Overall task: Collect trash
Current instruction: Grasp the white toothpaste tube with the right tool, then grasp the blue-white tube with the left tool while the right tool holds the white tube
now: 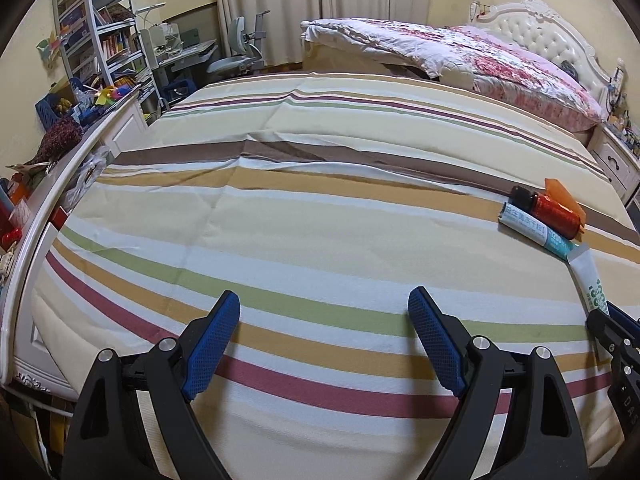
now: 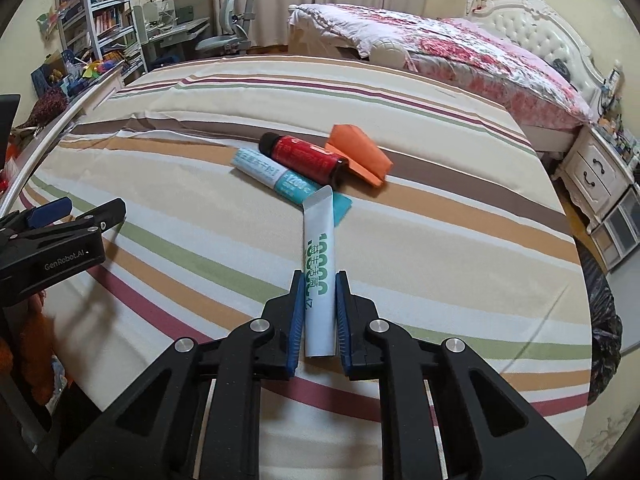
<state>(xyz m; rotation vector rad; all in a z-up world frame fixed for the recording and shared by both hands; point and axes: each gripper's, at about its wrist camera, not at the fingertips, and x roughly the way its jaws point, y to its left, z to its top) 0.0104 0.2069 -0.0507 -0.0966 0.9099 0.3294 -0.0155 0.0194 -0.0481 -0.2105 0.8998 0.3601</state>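
My right gripper [image 2: 319, 280] is shut on a white tube with green lettering [image 2: 319, 252], its far end over a white and teal tube [image 2: 280, 176] on the striped bed. A red bottle with a black cap [image 2: 304, 154] lies beside that tube, against a folded orange paper [image 2: 358, 152]. My left gripper [image 1: 324, 300] is open and empty above the striped sheet, left of the trash. In the left wrist view the white tube [image 1: 592, 284], the teal tube [image 1: 536, 232], the red bottle [image 1: 554, 210] and the orange paper [image 1: 560, 192] lie at the far right.
The striped bed sheet [image 2: 440, 240] spans both views. A second bed with a floral quilt [image 2: 460, 52] stands behind. A white nightstand [image 2: 596, 176] is at the right. A white footboard rail [image 1: 36, 220], shelves [image 1: 104, 28] and a desk with a chair [image 1: 236, 48] are at the left.
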